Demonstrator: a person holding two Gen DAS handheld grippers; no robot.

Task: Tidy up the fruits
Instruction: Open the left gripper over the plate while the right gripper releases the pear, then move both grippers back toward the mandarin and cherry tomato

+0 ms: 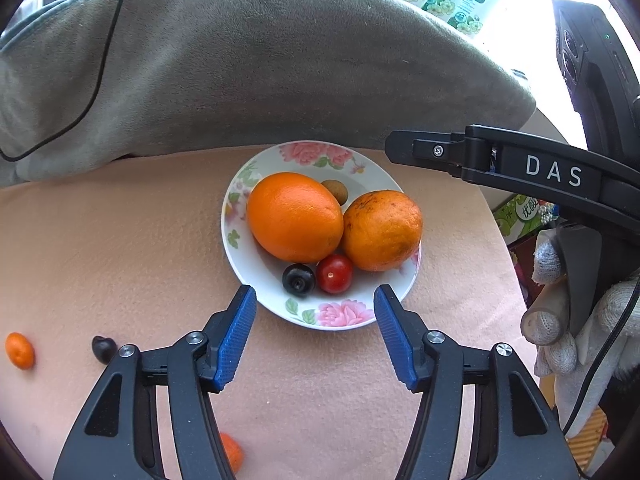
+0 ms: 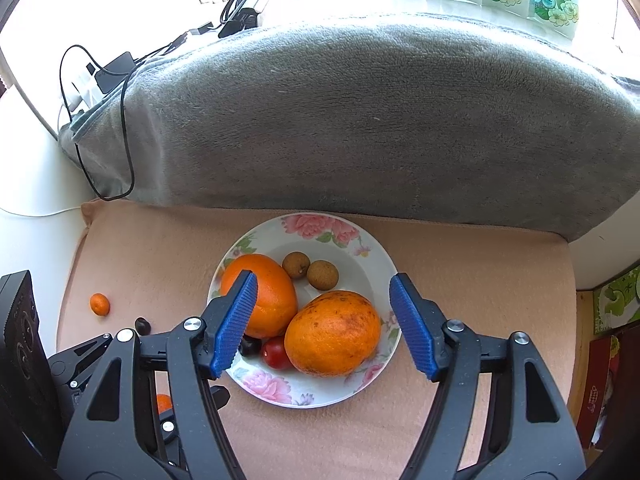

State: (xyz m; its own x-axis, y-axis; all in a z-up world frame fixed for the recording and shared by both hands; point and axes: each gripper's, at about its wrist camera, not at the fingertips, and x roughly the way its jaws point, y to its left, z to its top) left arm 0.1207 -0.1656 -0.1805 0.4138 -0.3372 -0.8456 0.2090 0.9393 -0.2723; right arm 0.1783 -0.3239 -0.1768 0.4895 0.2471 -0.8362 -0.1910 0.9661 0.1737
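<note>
Fruit still outside the plate: a kumquat (image 1: 19,350) and a dark cherry (image 1: 104,349) lie on the peach blanket (image 1: 120,240) covering the desk, close together but apart. A second small orange fruit (image 1: 233,453) shows partly from under my left hand-held gripper's frame. All three sit to the left of the floral plate (image 1: 240,256).

The plate already holds a smooth orange (image 1: 294,216), a mottled orange (image 1: 382,230) touching it, a cherry tomato (image 1: 334,274), a dark berry (image 1: 298,279) and two longans (image 2: 295,265).

Deciding relation: the loose fruit lies left and nearward of my left hand-held gripper (image 1: 316,328), level with its frame rather than ahead of its pads. The kumquat's long axis runs roughly along my line of sight, tilted slightly.

My left hand-held gripper is spread, nothing between the pads, over the plate's near rim. My right hand-held gripper (image 2: 324,320) is likewise spread and empty, hanging above the mottled orange; I cannot tell whether the left pad touches the smooth orange.

In the right wrist view the kumquat (image 2: 99,304) and cherry (image 2: 142,324) are far left, beyond the other tool. I judge the left hand nearer; it would have to swing left and draw back.
</note>
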